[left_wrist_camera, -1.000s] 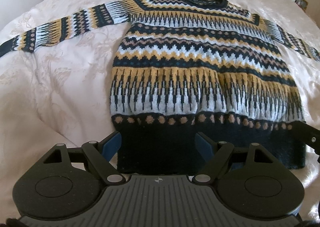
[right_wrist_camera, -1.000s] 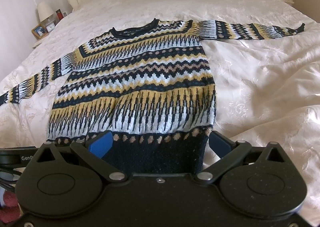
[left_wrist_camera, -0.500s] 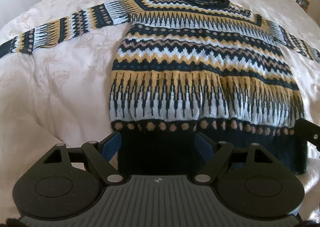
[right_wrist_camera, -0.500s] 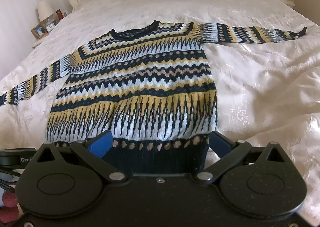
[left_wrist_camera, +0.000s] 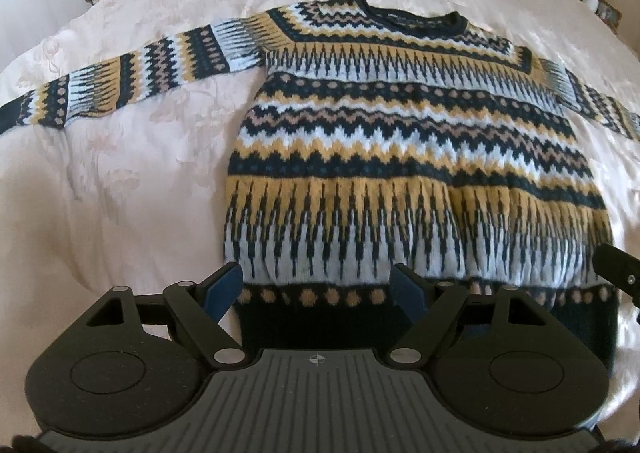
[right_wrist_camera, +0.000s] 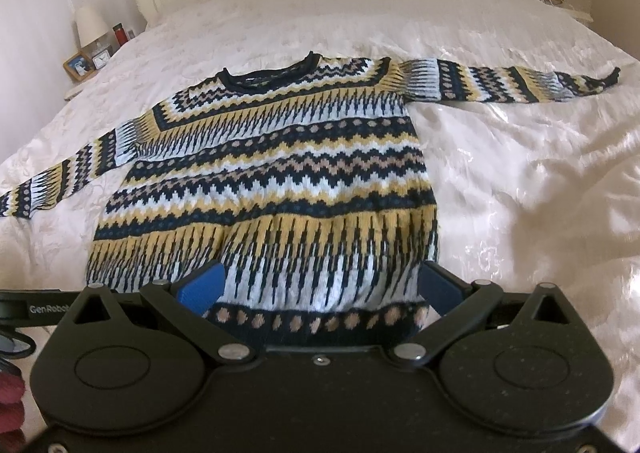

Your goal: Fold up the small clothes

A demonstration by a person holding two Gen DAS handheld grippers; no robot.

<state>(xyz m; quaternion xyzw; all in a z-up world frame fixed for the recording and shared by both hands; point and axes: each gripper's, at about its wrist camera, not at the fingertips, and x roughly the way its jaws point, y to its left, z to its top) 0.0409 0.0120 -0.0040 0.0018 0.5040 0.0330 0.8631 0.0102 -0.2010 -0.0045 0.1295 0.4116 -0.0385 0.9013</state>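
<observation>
Both tongs, the left tongs (left_wrist_camera: 316, 287) and right tongs (right_wrist_camera: 322, 287), are staying spread and empty, seemingly lifting away from the sweater's (left_wrist_camera: 400, 157) hem; folding is not yet starting.

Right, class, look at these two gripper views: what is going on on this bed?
A person holds a gripper in each hand over a patterned knitted sweater spread flat, front up, on a cream bedspread, both sleeves stretched out sideways. The left gripper and the right gripper are both open, poised near the dark bottom hem, left and right corners. Neither has gripped the fabric, and no fold has been made yet.
</observation>
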